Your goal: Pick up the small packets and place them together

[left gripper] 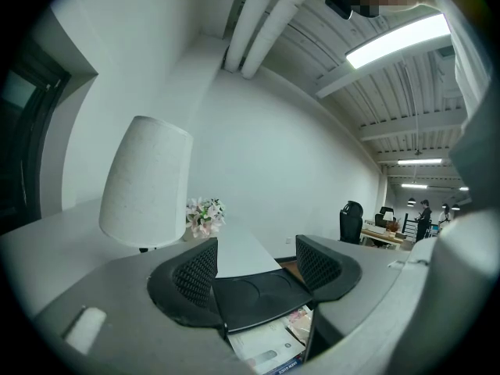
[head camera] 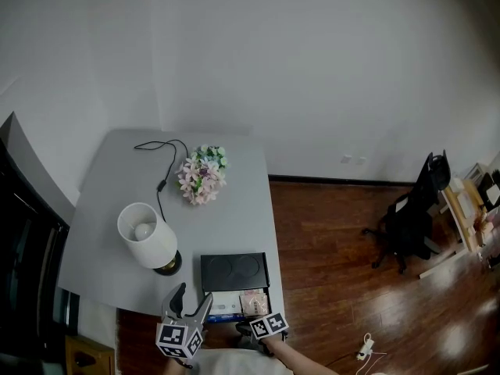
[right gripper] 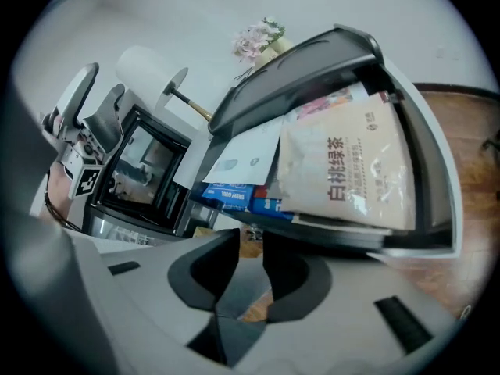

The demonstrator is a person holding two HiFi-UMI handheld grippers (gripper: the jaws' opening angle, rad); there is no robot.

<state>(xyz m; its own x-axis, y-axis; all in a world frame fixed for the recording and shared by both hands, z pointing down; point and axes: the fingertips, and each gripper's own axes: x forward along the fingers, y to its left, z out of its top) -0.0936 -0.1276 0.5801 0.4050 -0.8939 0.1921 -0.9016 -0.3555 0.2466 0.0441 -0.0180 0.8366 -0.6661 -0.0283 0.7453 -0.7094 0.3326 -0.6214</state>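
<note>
A beige packet with printed characters (right gripper: 355,170) lies at the table's near edge, just in front of a black tray (head camera: 234,270); the head view shows the beige packet (head camera: 254,301) too. A blue and white packet (head camera: 225,308) rests beside it to the left. My right gripper (right gripper: 251,237) hangs below and in front of the beige packet, with a narrow gap between its jaws and nothing in it. My left gripper (left gripper: 258,260) hovers over the table edge with its jaws wide apart and empty, and the black tray (left gripper: 254,295) and a white packet (left gripper: 266,346) are beyond it.
A white-shaded lamp (head camera: 148,237) stands left of the tray. A bunch of flowers (head camera: 201,174) and a black cable (head camera: 160,170) lie further back on the grey table (head camera: 117,178). Off to the right, on the wooden floor, stands an office chair (head camera: 414,217).
</note>
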